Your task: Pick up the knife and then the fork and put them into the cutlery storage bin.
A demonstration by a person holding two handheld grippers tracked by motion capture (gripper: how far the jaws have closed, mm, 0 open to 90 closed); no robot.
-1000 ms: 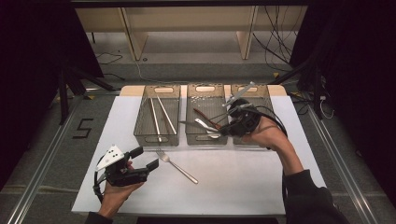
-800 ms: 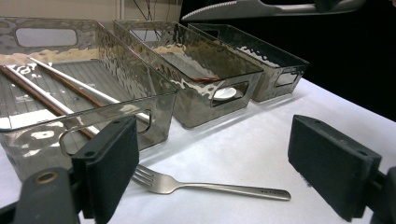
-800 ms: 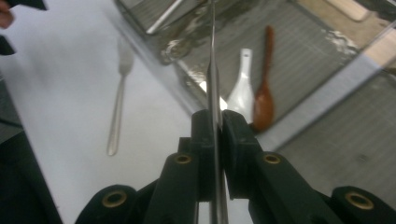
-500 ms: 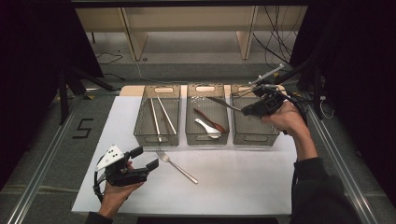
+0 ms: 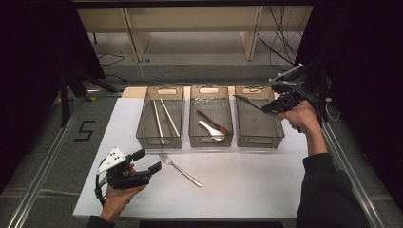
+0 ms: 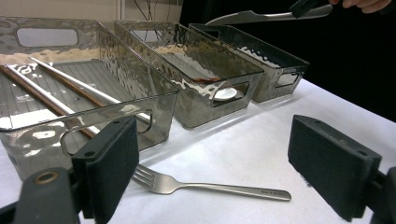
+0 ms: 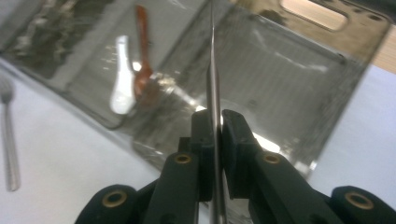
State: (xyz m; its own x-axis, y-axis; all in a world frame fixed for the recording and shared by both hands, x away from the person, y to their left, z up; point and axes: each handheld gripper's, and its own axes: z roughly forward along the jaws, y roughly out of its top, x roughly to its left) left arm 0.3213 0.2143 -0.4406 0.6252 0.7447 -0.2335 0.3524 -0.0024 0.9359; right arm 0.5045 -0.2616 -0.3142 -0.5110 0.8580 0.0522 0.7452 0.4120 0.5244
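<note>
The right gripper (image 5: pixel 267 107) is pinching a table knife (image 5: pixel 247 102) by its handle, jaws pressed tight on the metal, blade edge-up in the right gripper view (image 7: pixel 213 60). It is holding the knife level above the rightmost clear bin (image 5: pixel 275 137), blade pointing toward the middle bin (image 5: pixel 229 140), where a white spoon (image 5: pixel 211 129) and a brown spoon (image 5: pixel 212 120) are lying. The left gripper (image 5: pixel 146 161) is resting low near the table's front edge, jaws spread wide and gripping nothing, a fork (image 6: pixel 210 186) lying on the white tabletop (image 5: pixel 247 185) just ahead of them.
</note>
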